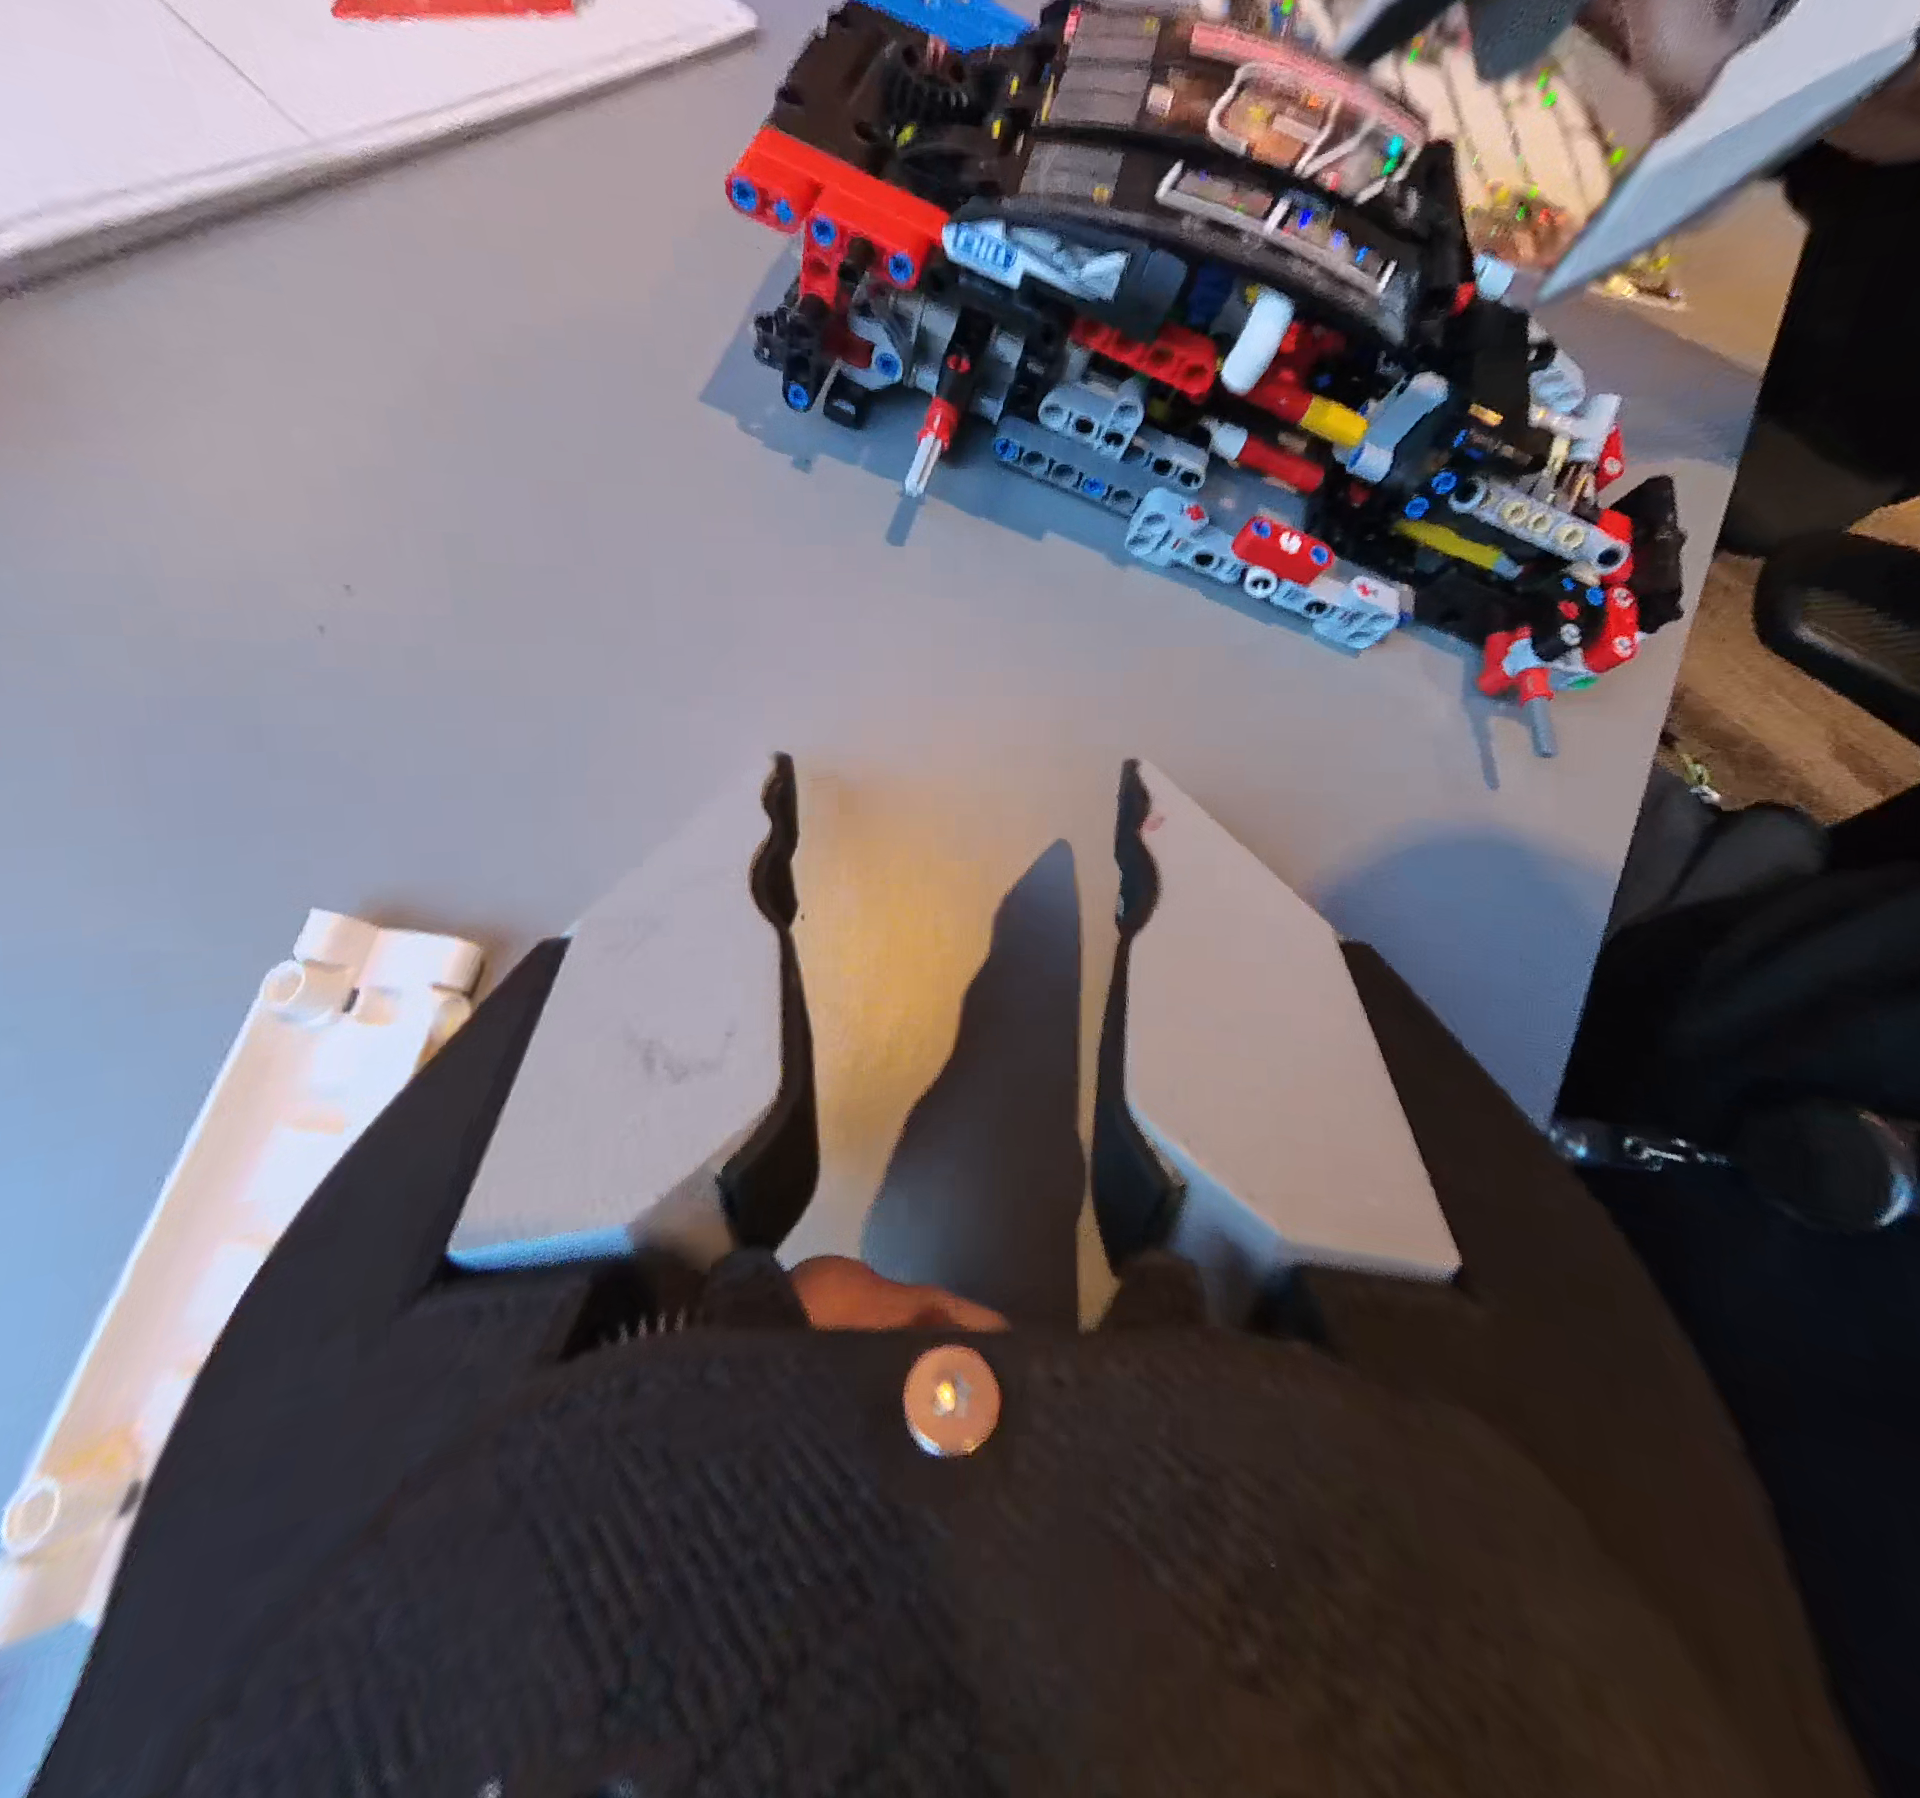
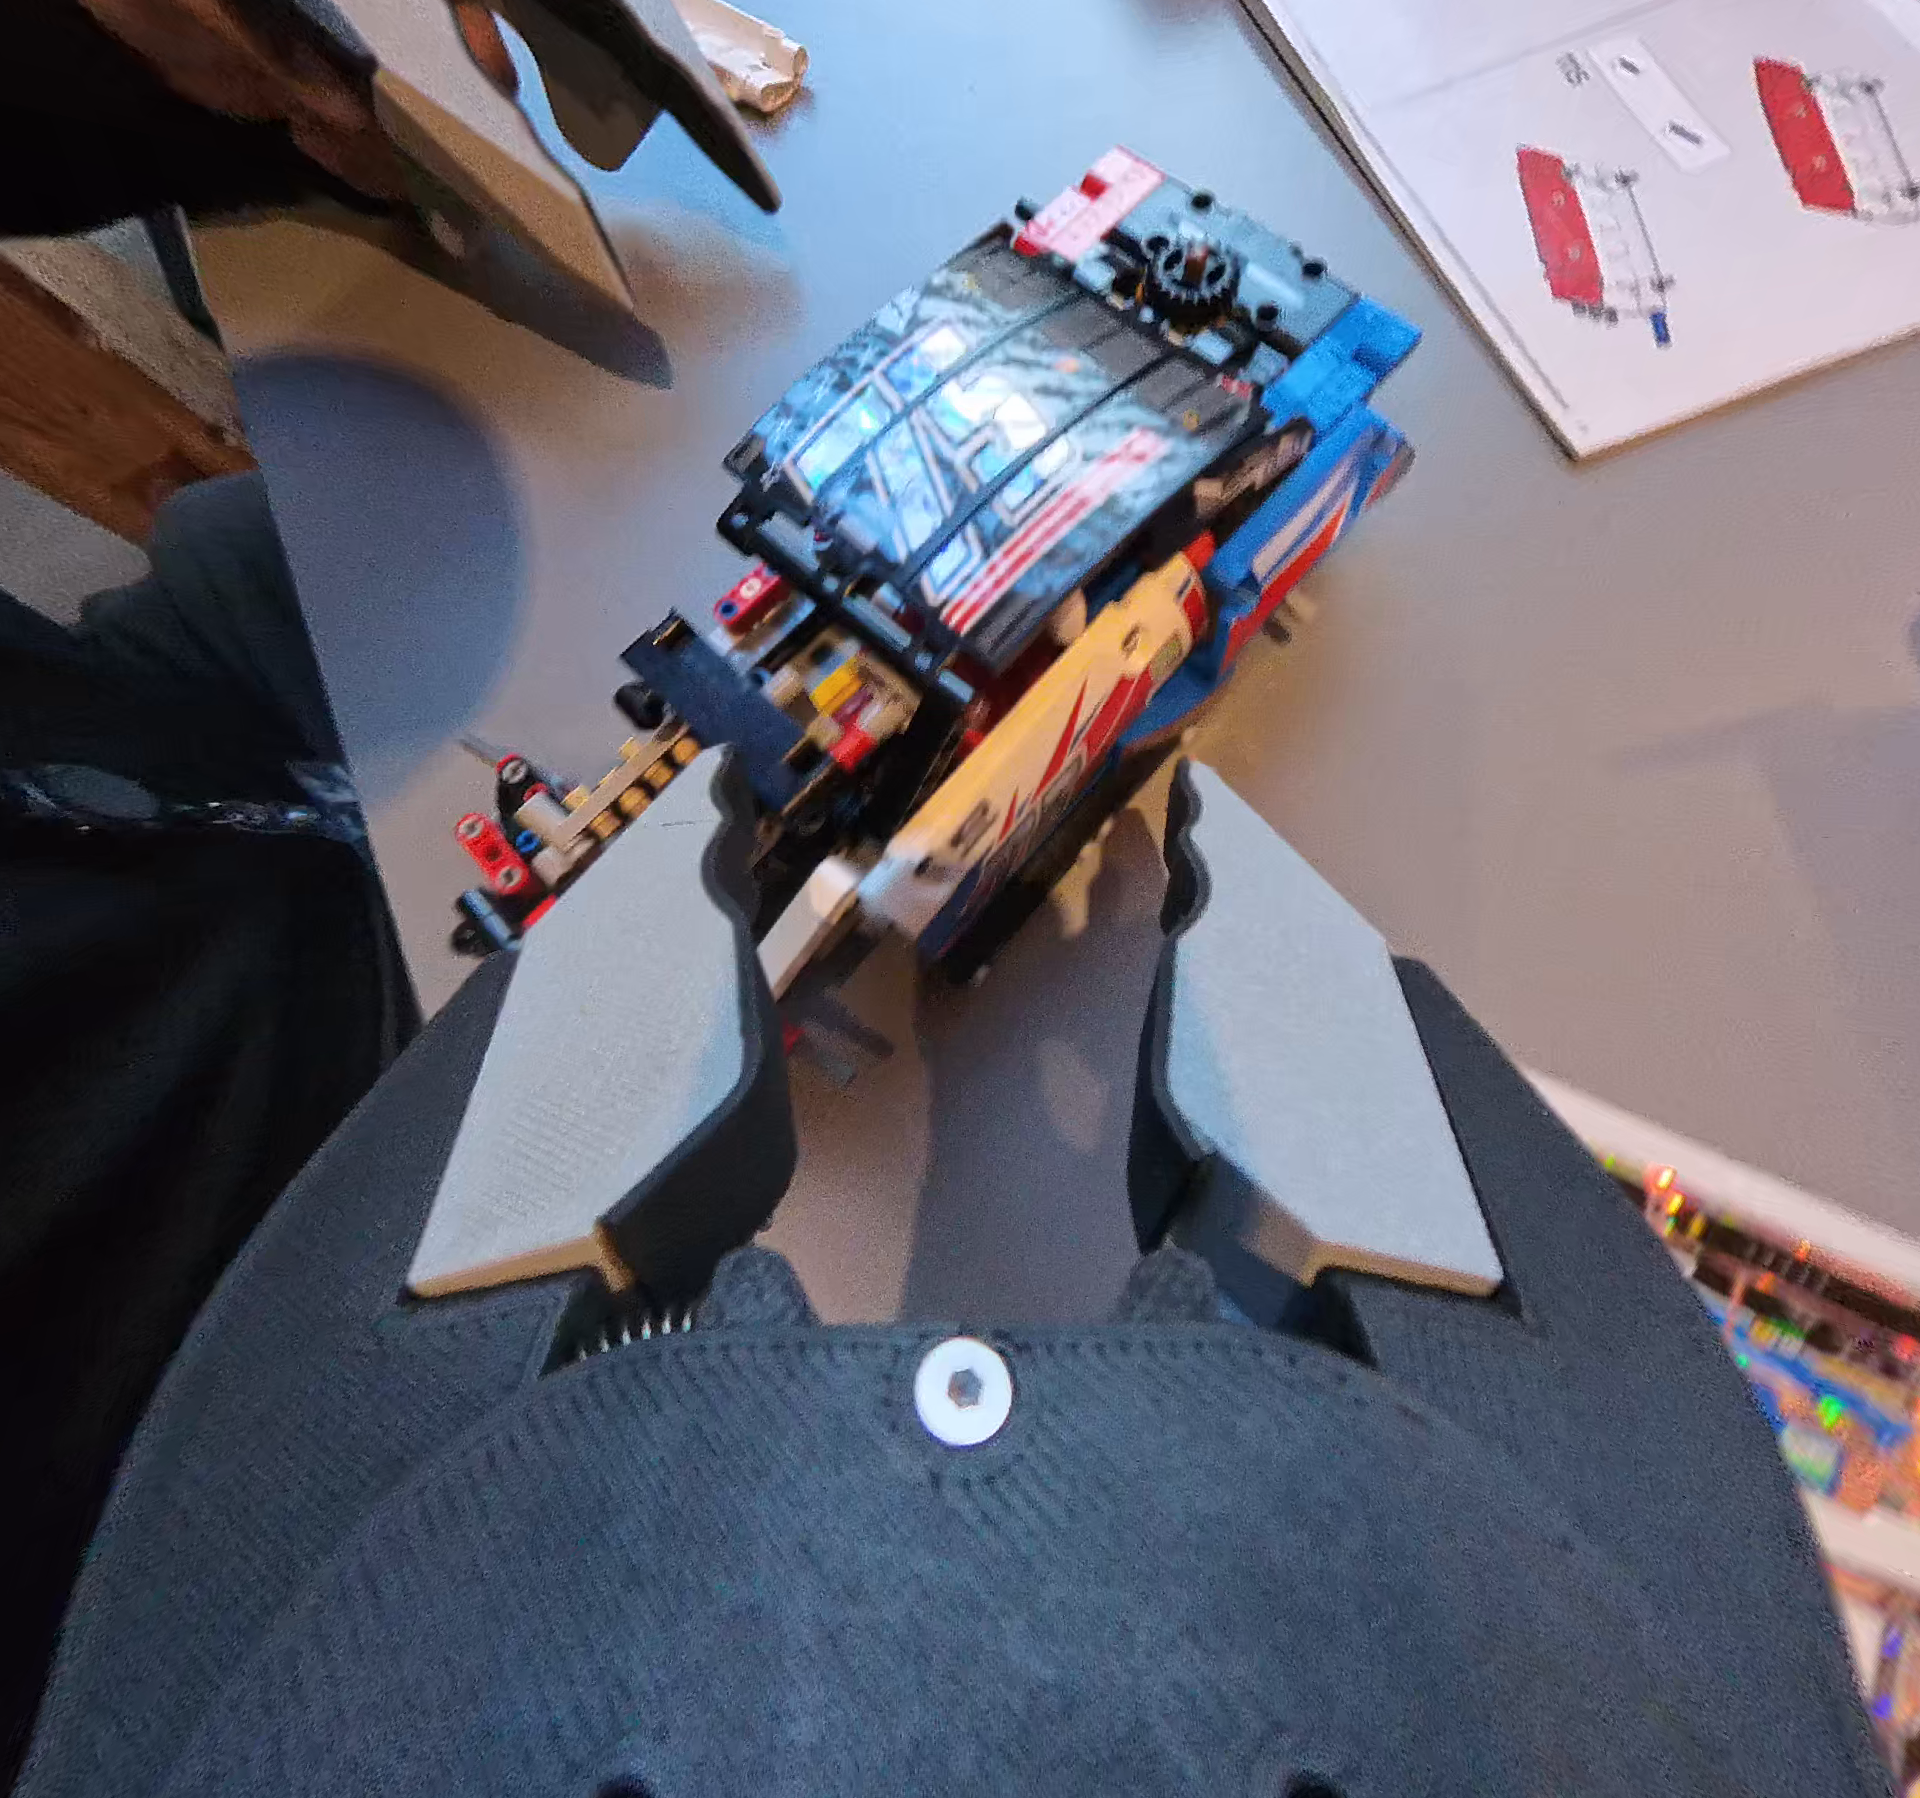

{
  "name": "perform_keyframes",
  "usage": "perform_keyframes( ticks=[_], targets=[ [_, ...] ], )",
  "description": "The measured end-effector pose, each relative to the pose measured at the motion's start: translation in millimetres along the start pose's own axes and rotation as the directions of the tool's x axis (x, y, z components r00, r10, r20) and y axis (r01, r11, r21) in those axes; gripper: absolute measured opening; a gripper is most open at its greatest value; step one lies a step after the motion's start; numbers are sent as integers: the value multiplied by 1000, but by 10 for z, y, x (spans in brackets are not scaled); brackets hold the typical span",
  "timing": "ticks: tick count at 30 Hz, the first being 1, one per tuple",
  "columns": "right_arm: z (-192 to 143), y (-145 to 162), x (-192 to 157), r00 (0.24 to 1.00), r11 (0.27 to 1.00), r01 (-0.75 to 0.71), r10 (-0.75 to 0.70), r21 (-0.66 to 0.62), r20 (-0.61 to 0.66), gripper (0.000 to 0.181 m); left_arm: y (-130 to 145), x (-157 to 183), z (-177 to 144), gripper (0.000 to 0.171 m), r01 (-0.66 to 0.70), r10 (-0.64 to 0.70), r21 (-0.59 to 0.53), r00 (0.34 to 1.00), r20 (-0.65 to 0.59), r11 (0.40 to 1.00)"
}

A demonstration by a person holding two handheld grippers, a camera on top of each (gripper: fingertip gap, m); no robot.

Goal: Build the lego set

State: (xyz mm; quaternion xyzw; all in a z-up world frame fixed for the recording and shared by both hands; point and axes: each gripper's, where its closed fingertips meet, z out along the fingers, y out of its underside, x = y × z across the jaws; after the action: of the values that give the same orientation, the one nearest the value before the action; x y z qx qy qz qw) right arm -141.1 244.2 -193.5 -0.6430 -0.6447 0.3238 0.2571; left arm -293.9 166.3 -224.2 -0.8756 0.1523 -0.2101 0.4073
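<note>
Both your grippers, left gripper (image 1: 956, 782) and right gripper (image 2: 951, 792), are spread and empty; the lego car (image 1: 1195, 314) sits on the desk (image 1: 416, 501).

Partly built Lego Technic car (image 1: 1195, 314), lying on its side in the upper right of the left wrist view; black curved roof panels with silvery stickers uppermost, red beams with blue pins at its left end, a blue block behind them; exposed underside of grey beams, red and yellow connectors and a projecting axle turned toward the lens. Same model (image 2: 997, 543) at centre of the right wrist view, tilted diagonally; white, red and blue stickered side panel along its lower right, blue bodywork at upper right, black gear on top. Loose white panel (image 1: 260, 1177) flat at lower left, partly hidden.
</note>
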Motion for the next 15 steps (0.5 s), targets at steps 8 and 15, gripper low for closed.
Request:
perform_keyframes(
  ticks=[8, 15],
  targets=[
    [-269, 318, -301, 974, 982, -186, 190, 43, -126, 85, -494, -149, 235, 66, -231, 228, 68, 973, 43, 971],
    [-324, 518, -508, 944, 977, -206, 214, 57, -253, 80, -1016, -203, 479, 58, -82, 110, 160, 977, -180, 984]
  ],
)
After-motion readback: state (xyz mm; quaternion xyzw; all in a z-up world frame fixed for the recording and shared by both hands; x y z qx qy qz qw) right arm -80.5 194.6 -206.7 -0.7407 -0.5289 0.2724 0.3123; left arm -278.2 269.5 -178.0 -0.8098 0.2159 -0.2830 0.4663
